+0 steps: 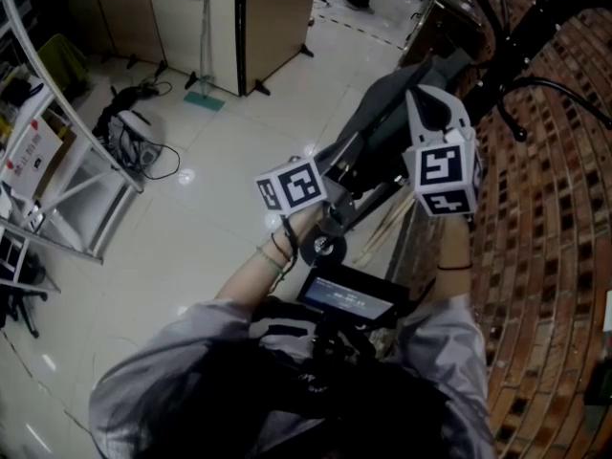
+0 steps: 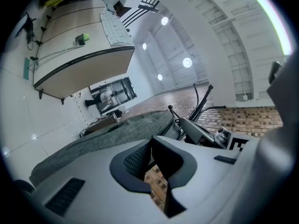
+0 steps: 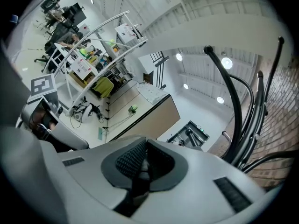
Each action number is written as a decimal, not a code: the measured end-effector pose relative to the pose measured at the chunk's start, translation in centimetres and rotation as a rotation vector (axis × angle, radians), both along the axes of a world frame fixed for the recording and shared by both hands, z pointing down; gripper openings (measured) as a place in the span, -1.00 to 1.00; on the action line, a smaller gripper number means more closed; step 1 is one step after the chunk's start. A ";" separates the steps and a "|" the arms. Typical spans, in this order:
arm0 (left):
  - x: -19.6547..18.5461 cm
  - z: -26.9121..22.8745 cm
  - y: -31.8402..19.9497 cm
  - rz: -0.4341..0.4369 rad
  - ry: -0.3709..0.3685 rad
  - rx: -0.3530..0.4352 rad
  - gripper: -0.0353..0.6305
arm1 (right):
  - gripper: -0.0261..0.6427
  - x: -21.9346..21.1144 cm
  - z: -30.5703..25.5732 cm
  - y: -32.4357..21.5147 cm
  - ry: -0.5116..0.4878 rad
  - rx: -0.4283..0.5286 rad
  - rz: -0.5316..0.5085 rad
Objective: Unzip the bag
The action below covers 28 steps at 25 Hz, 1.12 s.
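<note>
A grey felt bag [image 1: 378, 113] hangs from a black coat rack [image 1: 516, 36] beside a brick wall. My right gripper [image 1: 430, 103] reaches up to the bag's top edge. In the right gripper view its jaws [image 3: 142, 160] are closed on a small pale piece that looks like the zipper pull; the bag itself is hidden below them. My left gripper [image 1: 335, 194] is lower, at the bag's near side. Its jaws [image 2: 150, 149] are shut with nothing visible between them, and the bag's felt surface [image 2: 112, 134] lies just beyond. The right gripper [image 2: 229, 141] shows at that view's right.
The brick wall [image 1: 555, 256] curves along the right. The rack's black hooks [image 3: 238, 115] rise beside my right gripper. A white shelf frame [image 1: 67, 161], a wooden cabinet [image 1: 258, 17] and a cable bundle [image 1: 129, 137] stand on the tiled floor at left.
</note>
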<state>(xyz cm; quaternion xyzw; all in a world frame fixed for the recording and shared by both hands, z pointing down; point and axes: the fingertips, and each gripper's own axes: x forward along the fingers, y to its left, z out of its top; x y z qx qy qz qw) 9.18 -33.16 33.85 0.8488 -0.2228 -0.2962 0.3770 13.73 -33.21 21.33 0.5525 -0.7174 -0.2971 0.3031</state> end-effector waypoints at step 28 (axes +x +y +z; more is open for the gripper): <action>-1.8 6.1 1.5 -0.036 -0.038 -0.115 -0.86 | -0.86 1.1 -2.2 -0.8 -0.041 -0.010 -0.044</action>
